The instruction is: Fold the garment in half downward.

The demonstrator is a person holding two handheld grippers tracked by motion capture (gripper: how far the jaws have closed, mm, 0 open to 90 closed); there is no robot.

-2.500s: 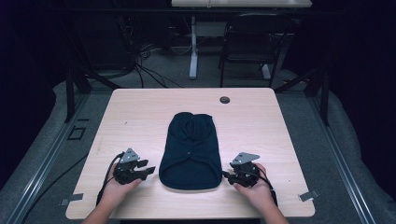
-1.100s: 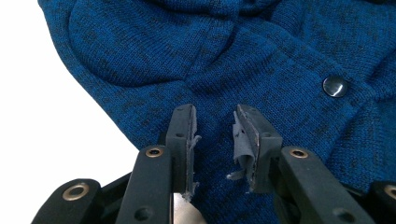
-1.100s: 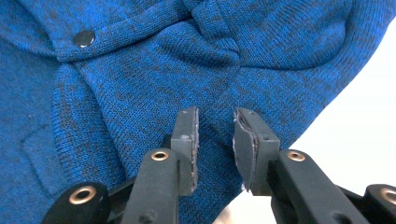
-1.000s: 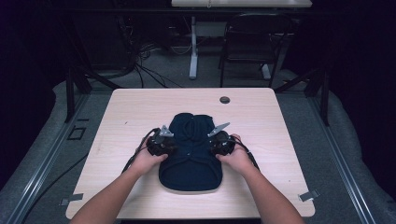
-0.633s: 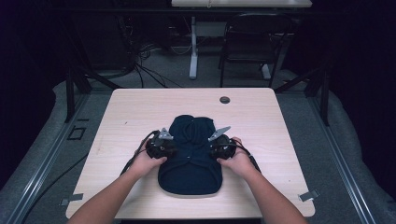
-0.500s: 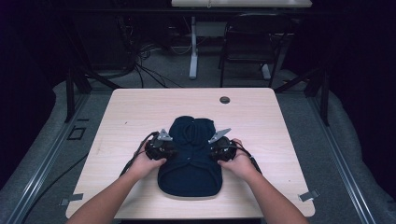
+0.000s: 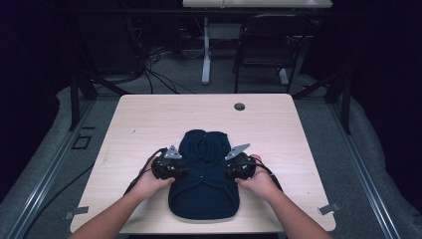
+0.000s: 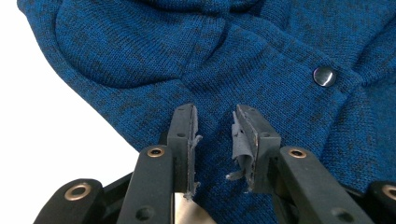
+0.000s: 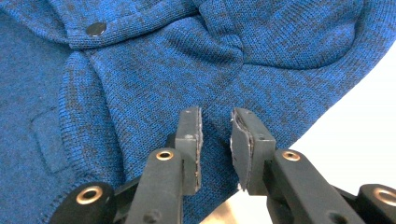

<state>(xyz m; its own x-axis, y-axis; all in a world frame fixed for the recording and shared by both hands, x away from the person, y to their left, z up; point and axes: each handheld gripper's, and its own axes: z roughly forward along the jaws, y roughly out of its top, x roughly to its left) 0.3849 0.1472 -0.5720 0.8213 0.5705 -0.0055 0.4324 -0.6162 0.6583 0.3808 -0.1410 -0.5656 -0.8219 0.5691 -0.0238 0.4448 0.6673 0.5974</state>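
Note:
A dark blue knitted garment (image 7: pixel 204 191) lies folded on the wooden table (image 7: pixel 149 119) toward its near edge. My left gripper (image 7: pixel 185 168) rests on its left side and my right gripper (image 7: pixel 226 170) on its right side, both pointing inward. In the left gripper view, the left gripper (image 8: pixel 215 140) has narrow-set jaws with blue knit (image 8: pixel 140 51) filling the gap, near a dark button (image 8: pixel 323 76). The right gripper (image 9: pixel 215 140) has just been closing, with knit (image 9: pixel 289 42) between its pads; a button (image 9: pixel 95 29) sits at upper left.
A small dark grommet (image 7: pixel 239 106) is set in the table's far side. Bare wood lies to the left, right and beyond the garment. A chair (image 7: pixel 263 45) and desk legs stand on the floor past the far edge.
Both hands have drawn back toward the near edge, and the garment has slid that way with them.

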